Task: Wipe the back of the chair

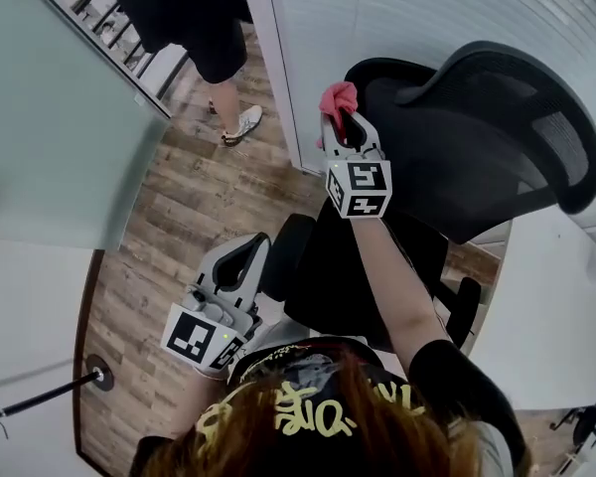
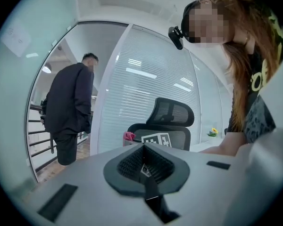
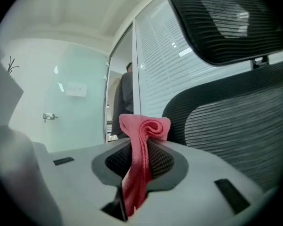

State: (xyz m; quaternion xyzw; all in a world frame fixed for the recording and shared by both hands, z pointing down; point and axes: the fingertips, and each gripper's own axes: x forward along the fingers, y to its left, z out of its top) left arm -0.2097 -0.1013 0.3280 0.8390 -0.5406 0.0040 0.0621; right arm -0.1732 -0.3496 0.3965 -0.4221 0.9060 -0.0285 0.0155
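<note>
Hair and a dark printed shirt fill the bottom of the head view, and both arms reach forward from there. The left gripper (image 1: 240, 261) hangs low by the chair's armrest (image 1: 283, 251), jaws pressed together with nothing between them. It is well short of the work.

The right gripper (image 1: 343, 127) is raised on an outstretched arm, its jaws clamped on a rolled pink cloth (image 1: 338, 97) whose curled end stands proud of the tips. The chair (image 1: 457, 157) has a black mesh backrest (image 3: 236, 126) lying immediately to this gripper's right, with the headrest (image 3: 226, 27) above it. The cloth sits at the backrest's left edge, near it; contact probably isn't made yet, though the angle is too poor to be sure.

The backrest's width runs rightward from the cloth, so the wipe would call for a sweep to the right across the mesh, and the right arm is clearly the nearer one.

Another person (image 1: 194, 18) stands on the wooden floor (image 1: 179, 207) beyond.
</note>
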